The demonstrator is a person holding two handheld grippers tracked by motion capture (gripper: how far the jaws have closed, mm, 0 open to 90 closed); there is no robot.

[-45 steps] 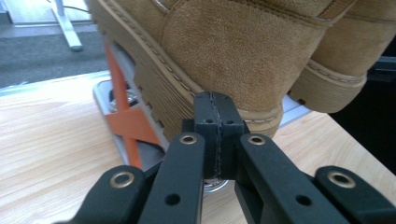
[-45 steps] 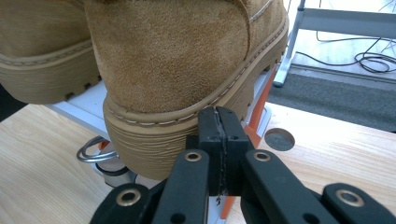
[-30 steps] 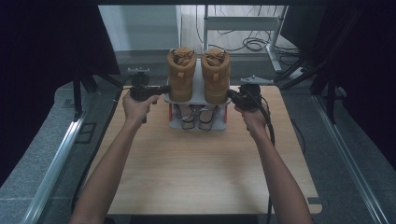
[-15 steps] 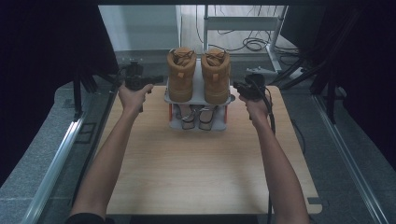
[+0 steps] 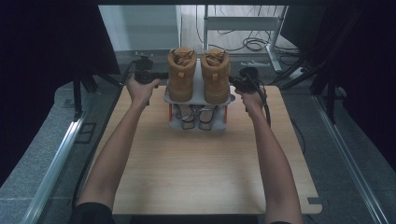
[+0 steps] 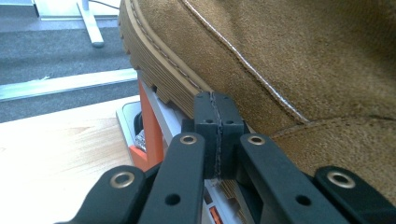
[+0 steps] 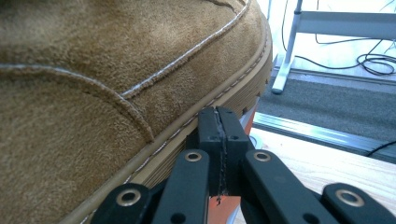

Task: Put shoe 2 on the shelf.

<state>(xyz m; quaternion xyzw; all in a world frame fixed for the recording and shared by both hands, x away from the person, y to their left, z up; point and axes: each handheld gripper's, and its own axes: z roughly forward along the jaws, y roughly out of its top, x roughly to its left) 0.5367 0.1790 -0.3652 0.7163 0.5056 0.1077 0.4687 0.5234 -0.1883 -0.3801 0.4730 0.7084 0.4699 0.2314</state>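
Note:
Two tan suede boots stand side by side on the grey top shelf point(image 5: 198, 91) of a small rack with orange posts point(image 6: 150, 126). My left gripper point(image 5: 162, 75) is shut with nothing in it. In the left gripper view its tips point(image 6: 218, 100) sit right at the ridged sole of the left boot point(image 6: 303, 60), point(image 5: 181, 74); whether they touch it is unclear. My right gripper point(image 5: 234, 84) is shut and empty too. In its own view the tips point(image 7: 218, 114) are close against the sole edge of the right boot point(image 7: 93, 70), point(image 5: 216, 77).
A pair of strappy shoes point(image 5: 192, 115) lies on the rack's lower level. The rack stands at the far middle of a wooden tabletop point(image 5: 201, 172). A metal rail point(image 5: 56, 158) runs along the left; desk legs and cables point(image 5: 252, 44) lie beyond the far edge.
Both hands have moved away from the person along the rack's sides, from near its front up to the boots. Both grippers stayed shut.

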